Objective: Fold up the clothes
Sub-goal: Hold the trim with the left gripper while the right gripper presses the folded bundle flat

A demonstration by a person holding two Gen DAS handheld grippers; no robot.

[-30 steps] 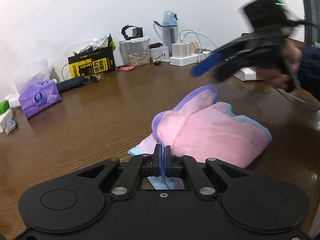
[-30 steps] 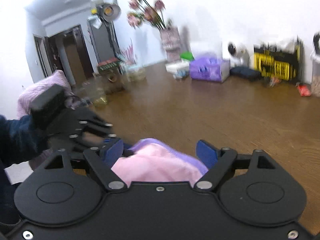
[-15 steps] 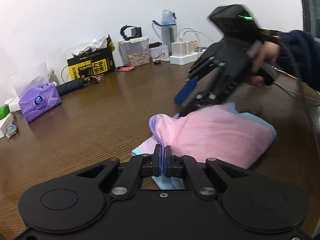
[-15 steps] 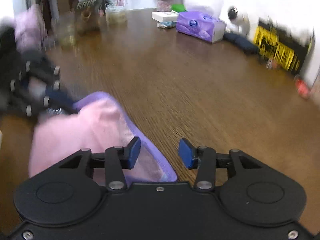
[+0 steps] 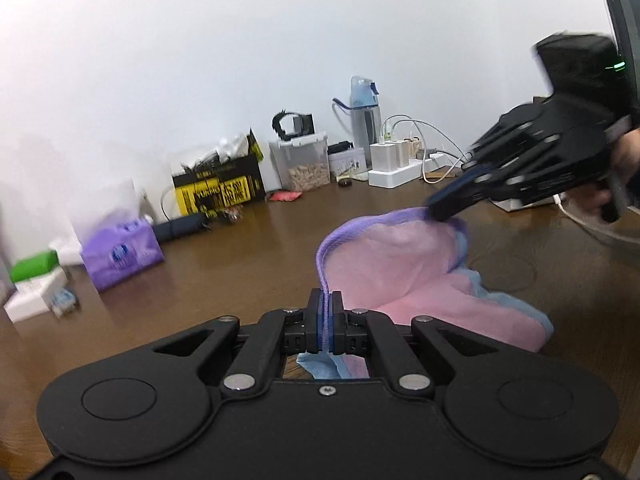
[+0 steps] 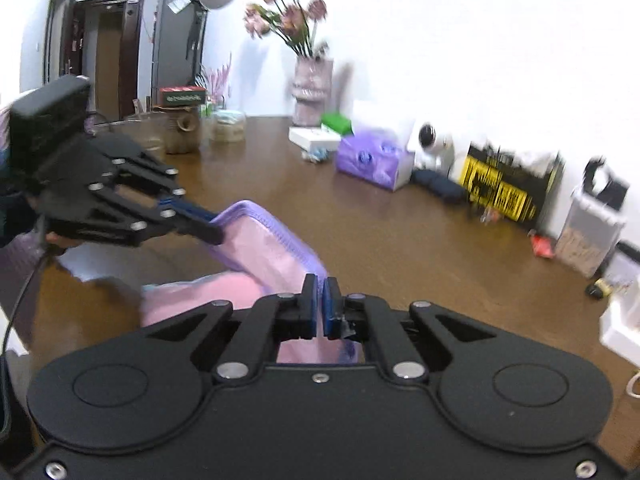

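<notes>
On a brown wooden table, a pink garment with a purple hem and pale blue trim lies partly lifted between two black hand-held grippers. The left gripper has its blue pads pressed together on the purple hem at one end of the cloth, with blue and pink fabric hanging just below its fingers. The right gripper is likewise pinched closed on the purple hem at the other end; in the left wrist view it appears at the right, gripped by a person's hand, its tip on the raised edge. The hem stretches between the two tools while the rest of the garment rests bunched on the table. Along the wall at the far side of the table stand a purple tissue pack, a yellow and black box, a clear container, a water bottle and white chargers. The right wrist view also shows a vase of pink flowers.
</notes>
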